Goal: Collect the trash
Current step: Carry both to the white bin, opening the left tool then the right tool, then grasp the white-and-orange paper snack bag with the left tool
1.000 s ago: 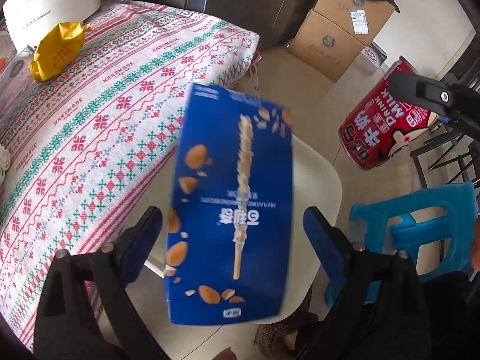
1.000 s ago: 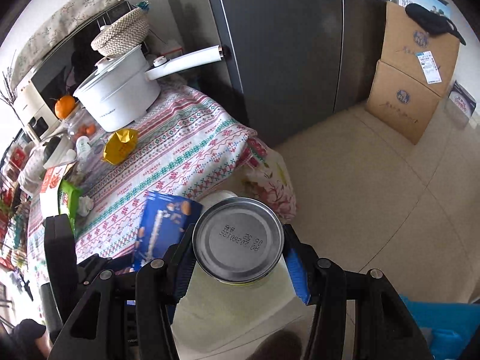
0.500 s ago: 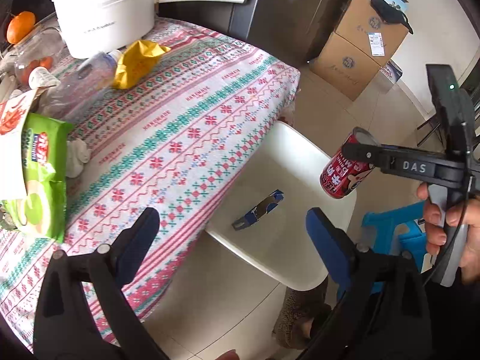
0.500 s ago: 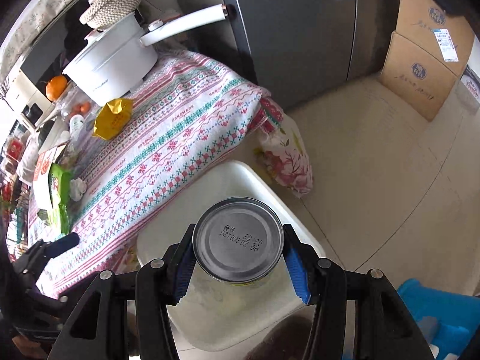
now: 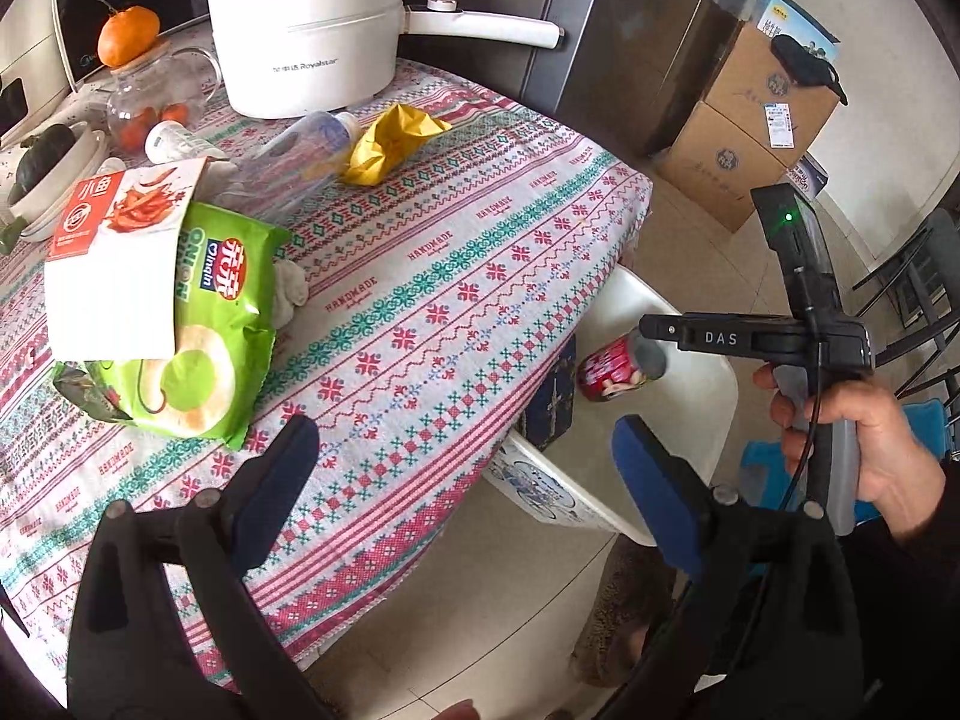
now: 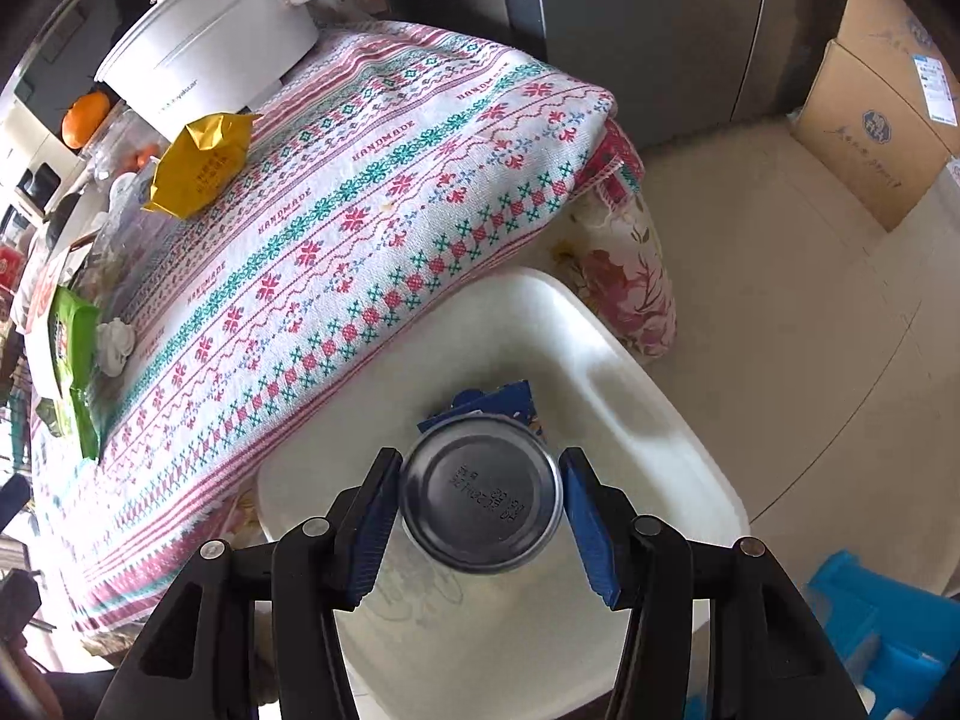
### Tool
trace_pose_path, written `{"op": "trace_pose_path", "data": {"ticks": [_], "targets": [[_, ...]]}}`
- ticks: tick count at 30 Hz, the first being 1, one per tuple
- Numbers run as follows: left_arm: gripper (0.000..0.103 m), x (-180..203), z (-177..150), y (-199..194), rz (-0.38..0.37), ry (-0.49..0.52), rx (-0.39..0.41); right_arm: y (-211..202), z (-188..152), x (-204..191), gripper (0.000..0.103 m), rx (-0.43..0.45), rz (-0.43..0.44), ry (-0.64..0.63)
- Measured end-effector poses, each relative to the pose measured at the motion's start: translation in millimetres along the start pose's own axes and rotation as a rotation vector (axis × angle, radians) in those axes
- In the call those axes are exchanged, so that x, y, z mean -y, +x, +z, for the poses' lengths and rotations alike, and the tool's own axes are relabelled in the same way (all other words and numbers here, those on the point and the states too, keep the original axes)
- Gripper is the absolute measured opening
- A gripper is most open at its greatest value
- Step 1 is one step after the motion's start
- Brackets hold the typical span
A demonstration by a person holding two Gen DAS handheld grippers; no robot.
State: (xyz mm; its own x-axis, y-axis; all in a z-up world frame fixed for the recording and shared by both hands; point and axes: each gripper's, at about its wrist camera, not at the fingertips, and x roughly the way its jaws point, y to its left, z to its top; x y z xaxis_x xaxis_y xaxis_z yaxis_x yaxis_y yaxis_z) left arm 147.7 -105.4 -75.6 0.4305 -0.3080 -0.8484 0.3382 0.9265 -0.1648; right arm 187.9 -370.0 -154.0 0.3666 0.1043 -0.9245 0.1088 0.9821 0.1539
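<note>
The white bin (image 6: 660,396) sits just beside the bench (image 5: 420,276) — handy for dropping. Over the bin, the right hand-held gripper (image 6: 480,510) pinches a can (image 6: 480,495) upright. The left hand-held gripper (image 5: 462,486) — spread, empty — faces the bench's green snack bag (image 5: 204,330).

Table edge (image 6: 456,294) overhangs the white bin (image 6: 654,396); its far side stays open.

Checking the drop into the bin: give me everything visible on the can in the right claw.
The can looks metal, with a plain silver end bearing a stamped code facing the right wrist camera. The left wrist view shows a red printed body with a cartoon face. The right claw clamps its sides between blue pads, holding it over the white bin, above the blue box lying inside.
</note>
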Motion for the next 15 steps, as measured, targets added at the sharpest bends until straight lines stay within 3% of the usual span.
{"op": "trace_pose_path", "data": {"ticks": [15], "targets": [[0.098, -26, -3, -28, 0.027, -0.043, 0.059, -42, 7, -30, 0.068, 0.1, 0.043, -0.058]]}}
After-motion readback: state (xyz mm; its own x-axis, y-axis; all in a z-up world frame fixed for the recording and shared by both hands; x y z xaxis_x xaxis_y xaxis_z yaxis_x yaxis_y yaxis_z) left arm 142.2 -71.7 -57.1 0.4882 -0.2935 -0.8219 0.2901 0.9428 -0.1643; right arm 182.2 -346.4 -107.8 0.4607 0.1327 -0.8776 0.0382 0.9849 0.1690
